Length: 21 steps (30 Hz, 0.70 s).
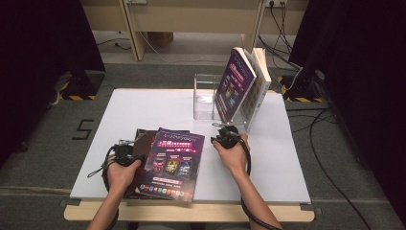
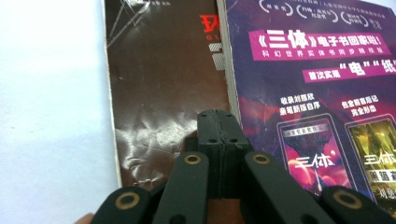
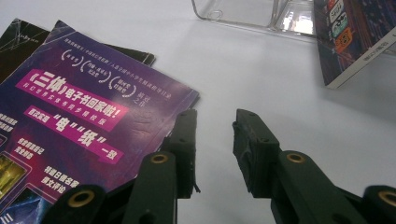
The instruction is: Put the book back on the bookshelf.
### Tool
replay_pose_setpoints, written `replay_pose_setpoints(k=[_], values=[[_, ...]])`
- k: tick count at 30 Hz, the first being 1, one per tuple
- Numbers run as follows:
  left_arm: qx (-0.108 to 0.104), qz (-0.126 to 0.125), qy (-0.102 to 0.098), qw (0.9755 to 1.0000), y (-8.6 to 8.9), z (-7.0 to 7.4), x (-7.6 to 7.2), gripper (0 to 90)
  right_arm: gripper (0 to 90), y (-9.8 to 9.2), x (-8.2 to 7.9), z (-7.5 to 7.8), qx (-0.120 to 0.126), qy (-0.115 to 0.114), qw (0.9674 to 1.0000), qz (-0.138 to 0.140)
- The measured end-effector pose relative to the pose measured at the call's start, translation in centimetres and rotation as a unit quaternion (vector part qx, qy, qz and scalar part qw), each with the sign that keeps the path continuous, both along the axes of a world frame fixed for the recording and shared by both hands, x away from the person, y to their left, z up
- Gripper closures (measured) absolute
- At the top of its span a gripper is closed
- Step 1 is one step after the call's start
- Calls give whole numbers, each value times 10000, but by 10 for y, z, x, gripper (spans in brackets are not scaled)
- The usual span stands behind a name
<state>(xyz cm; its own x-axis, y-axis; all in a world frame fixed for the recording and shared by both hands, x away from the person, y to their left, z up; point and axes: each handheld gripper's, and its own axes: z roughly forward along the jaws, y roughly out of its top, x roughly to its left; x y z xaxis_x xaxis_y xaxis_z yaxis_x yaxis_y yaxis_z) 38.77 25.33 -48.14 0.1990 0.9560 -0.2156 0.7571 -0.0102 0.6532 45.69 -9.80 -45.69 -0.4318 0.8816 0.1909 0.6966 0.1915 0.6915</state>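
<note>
- The left hand-held gripper [image 2: 218, 135] has its jaws closed, empty, over the dark magazine [image 2: 163, 84] beside the purple magazine [image 1: 171, 163], near-left on the counter [image 1: 143, 108].
- The right hand-held gripper [image 3: 214, 140] is parted, empty.
- The far clear rack [image 1: 205, 98] holds two leaning books [image 1: 242, 86].

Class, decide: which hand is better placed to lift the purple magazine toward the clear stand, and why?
Probably the right. Its tongs stand open at the purple magazine's right edge, nearer the clear stand. The left tongs are shut over the brown book.
</note>
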Motion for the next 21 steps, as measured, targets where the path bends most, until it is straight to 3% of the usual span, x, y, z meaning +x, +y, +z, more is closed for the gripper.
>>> replay_pose_setpoints(k=[8, 12, 16, 21], values=[[-64, -85, 38, 9999, -3, 1, 0, 871, 690, 8, 5, -4, 61, 306, 9994, 157], [-94, -90, 17, 9999, -3, 1, 0, 866, 737, 13, 8, -9, -139, 332, 9990, 280], [-131, -56, 3, 9999, -1, 2, 0, 846, 740, 16, 14, -12, -102, 432, 9988, 226], [-186, -46, -99, 9998, -1, 7, -1, 812, 706, 23, 22, -12, -27, 395, 9990, 223]])
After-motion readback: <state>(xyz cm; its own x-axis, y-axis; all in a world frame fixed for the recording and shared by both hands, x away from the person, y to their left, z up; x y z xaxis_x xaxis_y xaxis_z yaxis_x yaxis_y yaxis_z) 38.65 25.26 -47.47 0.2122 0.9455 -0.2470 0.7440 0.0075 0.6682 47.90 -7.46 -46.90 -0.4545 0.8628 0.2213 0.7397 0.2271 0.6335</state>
